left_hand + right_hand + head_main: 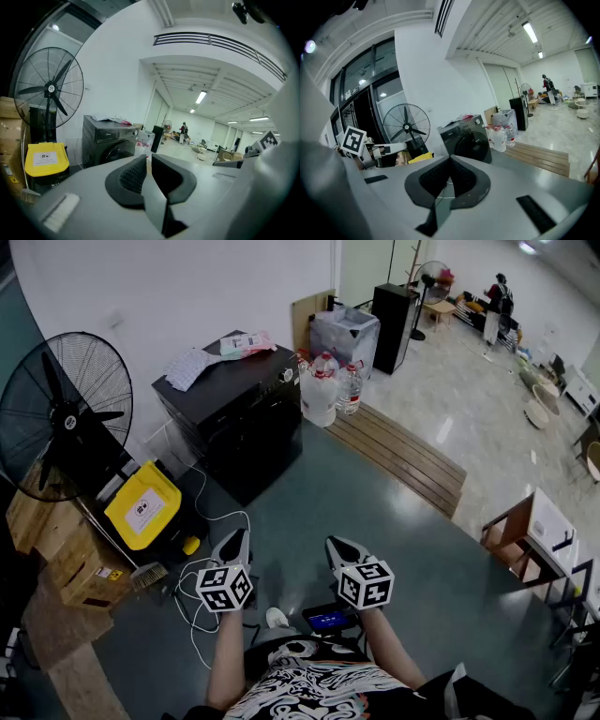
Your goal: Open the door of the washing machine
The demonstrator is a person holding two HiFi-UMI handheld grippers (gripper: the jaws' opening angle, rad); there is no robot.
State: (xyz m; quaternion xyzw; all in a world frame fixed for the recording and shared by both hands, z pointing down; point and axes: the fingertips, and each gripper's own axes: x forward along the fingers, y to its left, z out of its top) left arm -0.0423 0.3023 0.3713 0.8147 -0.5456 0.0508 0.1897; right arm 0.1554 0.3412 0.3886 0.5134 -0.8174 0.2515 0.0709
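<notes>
Left gripper and right gripper hang empty, well apart from the washing machine
I see the left jaws barely ajar, the right pressed together; the machine's round door is shut, so I'd close in low, open one gripper wide and catch the door's rim squarely

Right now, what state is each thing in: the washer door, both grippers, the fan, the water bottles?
Washing machine door, closed.
Left gripper, jaws slightly apart, empty.
Right gripper, shut, empty.
Fan, blades look still.
Water bottles, upright, capped.
</notes>
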